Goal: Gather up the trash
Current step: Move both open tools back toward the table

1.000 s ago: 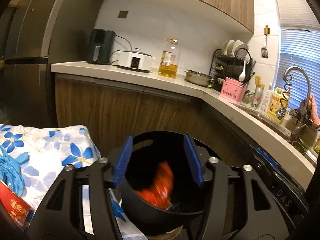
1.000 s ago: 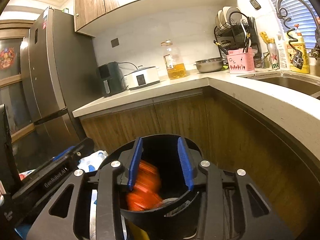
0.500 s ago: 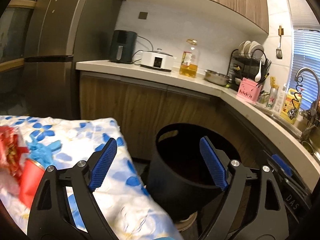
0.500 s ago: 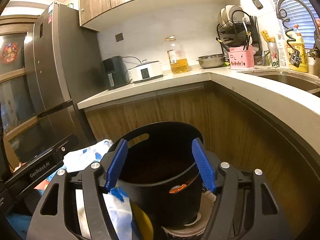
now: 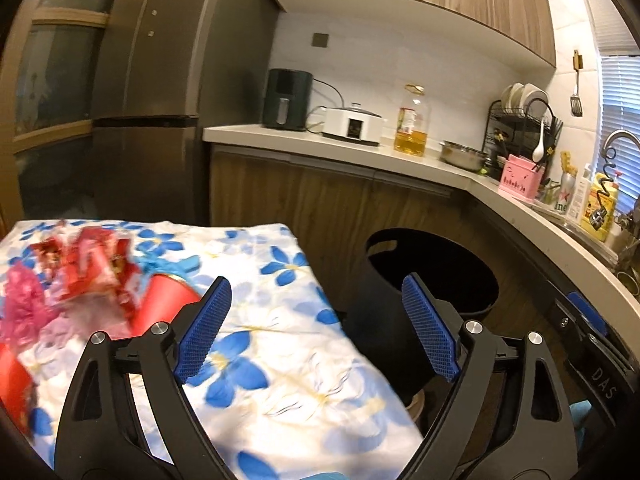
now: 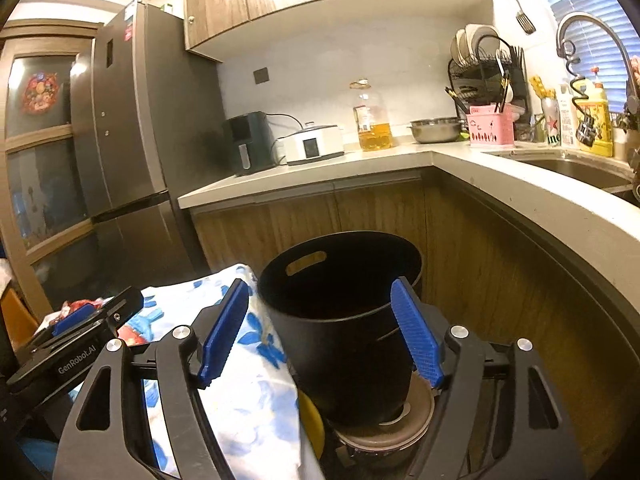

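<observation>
A black trash bin (image 5: 432, 280) stands on the floor by the table's right edge; it also shows in the right wrist view (image 6: 344, 312). My left gripper (image 5: 316, 328) is open and empty over the flowered tablecloth (image 5: 280, 360). Red wrappers (image 5: 88, 268), a red cup (image 5: 164, 304) and pink plastic (image 5: 20, 304) lie on the table at the left. My right gripper (image 6: 320, 336) is open and empty, in front of the bin. The left gripper's body (image 6: 76, 340) shows at the left of the right wrist view.
A kitchen counter (image 5: 360, 156) runs behind and to the right, with an air fryer (image 5: 286, 100), a cooker (image 5: 352, 126), an oil bottle (image 5: 412, 124) and a dish rack (image 5: 520, 128). A fridge (image 5: 152, 92) stands at the left. A sink (image 6: 580, 168) is at the right.
Both grippers dropped red trash into the bin, opened wide and pulled back. The left gripper has swung left over the table, bringing the trash pile into view.
</observation>
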`<state>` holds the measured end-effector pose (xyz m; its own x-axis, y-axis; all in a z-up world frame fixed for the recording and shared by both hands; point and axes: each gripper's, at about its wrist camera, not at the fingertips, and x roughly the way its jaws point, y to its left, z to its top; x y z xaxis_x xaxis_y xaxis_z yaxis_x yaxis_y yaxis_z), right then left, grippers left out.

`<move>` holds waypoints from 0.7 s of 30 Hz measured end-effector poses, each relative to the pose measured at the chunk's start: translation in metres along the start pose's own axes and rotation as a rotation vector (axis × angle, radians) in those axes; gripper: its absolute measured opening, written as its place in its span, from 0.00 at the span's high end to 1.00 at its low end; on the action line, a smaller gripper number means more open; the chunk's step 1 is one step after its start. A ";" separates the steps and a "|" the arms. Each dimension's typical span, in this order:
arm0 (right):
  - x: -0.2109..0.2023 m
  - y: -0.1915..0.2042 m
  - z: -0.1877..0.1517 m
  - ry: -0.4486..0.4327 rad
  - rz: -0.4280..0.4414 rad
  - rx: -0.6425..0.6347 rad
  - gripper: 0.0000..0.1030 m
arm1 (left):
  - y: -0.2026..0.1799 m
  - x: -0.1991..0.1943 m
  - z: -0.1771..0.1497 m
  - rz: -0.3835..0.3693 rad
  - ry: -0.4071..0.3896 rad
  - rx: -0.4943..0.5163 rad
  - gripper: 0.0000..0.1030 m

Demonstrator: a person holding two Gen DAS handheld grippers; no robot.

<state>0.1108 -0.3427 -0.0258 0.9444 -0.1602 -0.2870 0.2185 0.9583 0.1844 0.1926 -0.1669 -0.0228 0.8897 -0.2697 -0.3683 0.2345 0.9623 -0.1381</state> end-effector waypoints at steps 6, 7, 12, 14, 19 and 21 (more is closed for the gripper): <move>-0.017 0.017 -0.009 -0.003 0.031 -0.018 0.30 | 0.020 -0.031 -0.010 0.041 -0.014 -0.016 0.17; -0.019 0.019 -0.011 -0.001 0.038 -0.020 0.30 | 0.023 -0.035 -0.012 0.047 -0.013 -0.019 0.17; -0.030 0.032 -0.018 0.006 0.069 -0.032 0.30 | 0.039 -0.057 -0.020 0.074 -0.013 -0.040 0.17; -0.034 0.037 -0.021 0.006 0.079 -0.040 0.30 | 0.045 -0.067 -0.023 0.089 -0.020 -0.047 0.17; -0.044 0.052 -0.028 0.001 0.102 -0.058 0.30 | 0.058 -0.090 -0.033 0.136 -0.045 -0.045 0.17; -0.047 0.058 -0.032 0.002 0.110 -0.064 0.30 | 0.065 -0.098 -0.038 0.158 -0.055 -0.050 0.17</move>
<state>0.0707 -0.2718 -0.0319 0.9613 -0.0525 -0.2706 0.0973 0.9831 0.1550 0.1064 -0.0791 -0.0305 0.9343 -0.1111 -0.3386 0.0712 0.9892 -0.1280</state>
